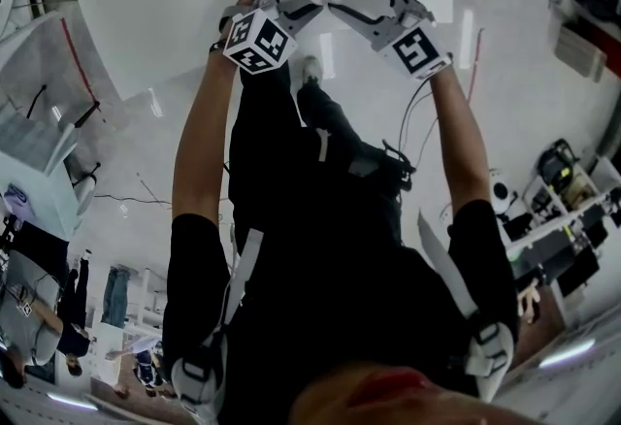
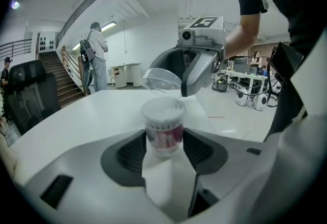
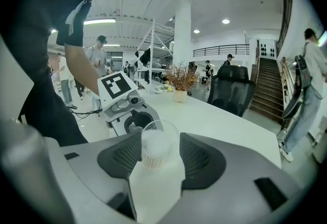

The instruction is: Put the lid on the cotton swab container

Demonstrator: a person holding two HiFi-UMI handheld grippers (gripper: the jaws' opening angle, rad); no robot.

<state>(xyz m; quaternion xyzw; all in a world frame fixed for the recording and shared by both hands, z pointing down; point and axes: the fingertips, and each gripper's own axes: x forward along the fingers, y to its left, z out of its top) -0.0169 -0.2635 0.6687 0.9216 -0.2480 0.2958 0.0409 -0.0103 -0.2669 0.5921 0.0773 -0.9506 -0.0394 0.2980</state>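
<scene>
The clear round red-labelled cotton swab container [image 2: 163, 128], full of white swabs, stands upright, clamped between the left gripper [image 2: 163, 141] pads. The right gripper [image 3: 156, 154] fingers pinch the clear plastic lid [image 2: 162, 80], tilted just above the container's open mouth, over the white table [image 2: 76, 115].

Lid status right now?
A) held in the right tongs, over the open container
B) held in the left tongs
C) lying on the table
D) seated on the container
A: the left gripper view shows the lid gripped by the right tongs, tilted just above the open cotton swab container, which the left tongs hold; it is not seated.
</scene>
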